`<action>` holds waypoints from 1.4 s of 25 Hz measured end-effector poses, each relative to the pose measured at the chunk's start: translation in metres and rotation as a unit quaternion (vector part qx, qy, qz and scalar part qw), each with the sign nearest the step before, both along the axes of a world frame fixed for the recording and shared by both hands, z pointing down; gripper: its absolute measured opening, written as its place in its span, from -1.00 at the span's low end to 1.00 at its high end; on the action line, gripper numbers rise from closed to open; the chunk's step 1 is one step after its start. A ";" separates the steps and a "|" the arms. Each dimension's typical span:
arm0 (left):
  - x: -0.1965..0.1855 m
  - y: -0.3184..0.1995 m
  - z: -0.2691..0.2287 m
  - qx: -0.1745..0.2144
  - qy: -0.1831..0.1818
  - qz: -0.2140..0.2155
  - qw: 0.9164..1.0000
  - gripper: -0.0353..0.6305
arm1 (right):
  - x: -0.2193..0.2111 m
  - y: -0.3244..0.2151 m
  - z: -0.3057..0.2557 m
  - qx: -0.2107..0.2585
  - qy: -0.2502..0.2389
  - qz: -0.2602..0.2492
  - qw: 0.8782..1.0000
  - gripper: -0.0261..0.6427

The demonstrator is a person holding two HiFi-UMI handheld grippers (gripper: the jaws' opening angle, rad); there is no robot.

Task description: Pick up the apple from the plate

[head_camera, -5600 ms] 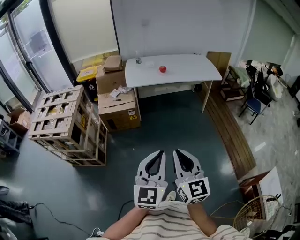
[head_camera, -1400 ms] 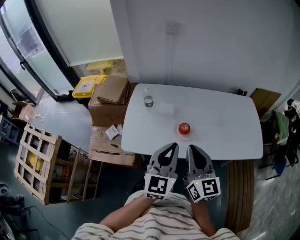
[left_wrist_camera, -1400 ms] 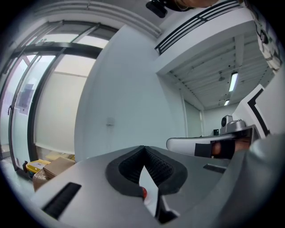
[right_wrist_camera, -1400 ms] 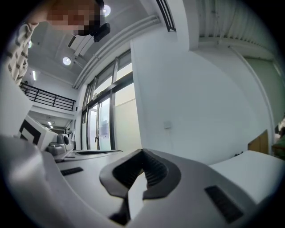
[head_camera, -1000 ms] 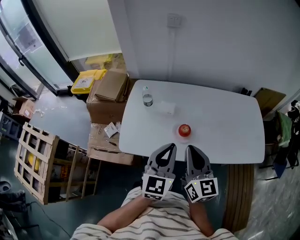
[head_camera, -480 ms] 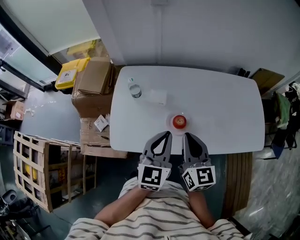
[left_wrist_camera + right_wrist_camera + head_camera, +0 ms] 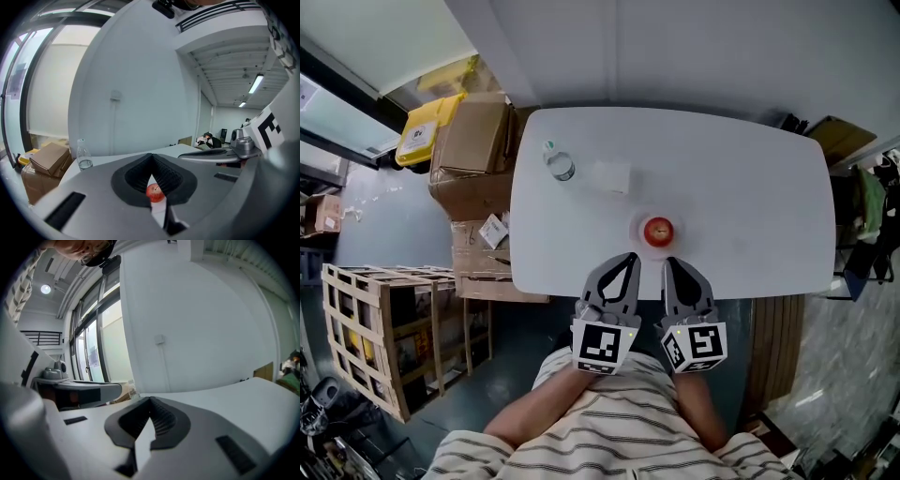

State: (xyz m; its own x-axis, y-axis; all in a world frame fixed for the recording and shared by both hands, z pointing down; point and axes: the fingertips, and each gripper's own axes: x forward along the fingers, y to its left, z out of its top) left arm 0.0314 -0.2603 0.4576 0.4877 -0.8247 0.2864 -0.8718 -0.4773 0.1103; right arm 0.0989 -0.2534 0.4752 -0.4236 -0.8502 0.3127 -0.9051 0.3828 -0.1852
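Apple (image 7: pixel 658 230): round, red and glossy. It sits on a small, pale, round plate (image 7: pixel 640 221) near the front edge of the table (image 7: pixel 750 178), whose top is smooth and white with rounded corners.

Your left gripper (image 7: pixel 629 256) and right gripper (image 7: pixel 667 261) lie side by side at that front edge, just short of the plate. The apple is ahead of the two tips and between them, and touches neither.

Left gripper view: the ribbed dark pads meet at the tip, so the jaws are together and hold nothing. The apple shows beyond them, framed in the diamond-shaped opening between the pads.

Right gripper view: the same closed shape, also empty, with only bare table top past the pads.

Further out, a clear plastic bottle (image 7: pixel 556 162) stands upright at the table's far left with a little water in it. A small, flat, white rectangular thing (image 7: pixel 611 175) lies just beside it.

Off the table to the left are brown cardboard boxes (image 7: pixel 473 141), a yellow bin (image 7: pixel 427 131) and a slatted wooden crate (image 7: pixel 380 328).
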 end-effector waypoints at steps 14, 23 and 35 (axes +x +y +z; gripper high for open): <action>-0.005 -0.018 0.031 -0.034 -0.011 0.006 0.999 -0.88 | -0.005 -0.016 0.069 -0.084 0.016 -0.017 0.996 -0.91; -0.004 -0.024 0.044 -0.049 -0.017 0.015 0.999 -0.88 | 0.005 -0.023 0.110 -0.119 0.037 -0.008 0.992 -0.72; -0.004 -0.027 0.055 -0.061 -0.021 0.023 0.998 -0.88 | 0.008 -0.031 0.143 -0.132 0.058 -0.005 0.990 -0.41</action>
State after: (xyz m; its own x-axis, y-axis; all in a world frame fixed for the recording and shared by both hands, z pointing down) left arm 0.0273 -0.2877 0.5127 0.5094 -0.7597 0.4042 -0.8546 -0.5015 0.1344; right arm 0.1067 -0.2847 0.6180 -0.3800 -0.7279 0.5707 -0.9224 0.3440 -0.1754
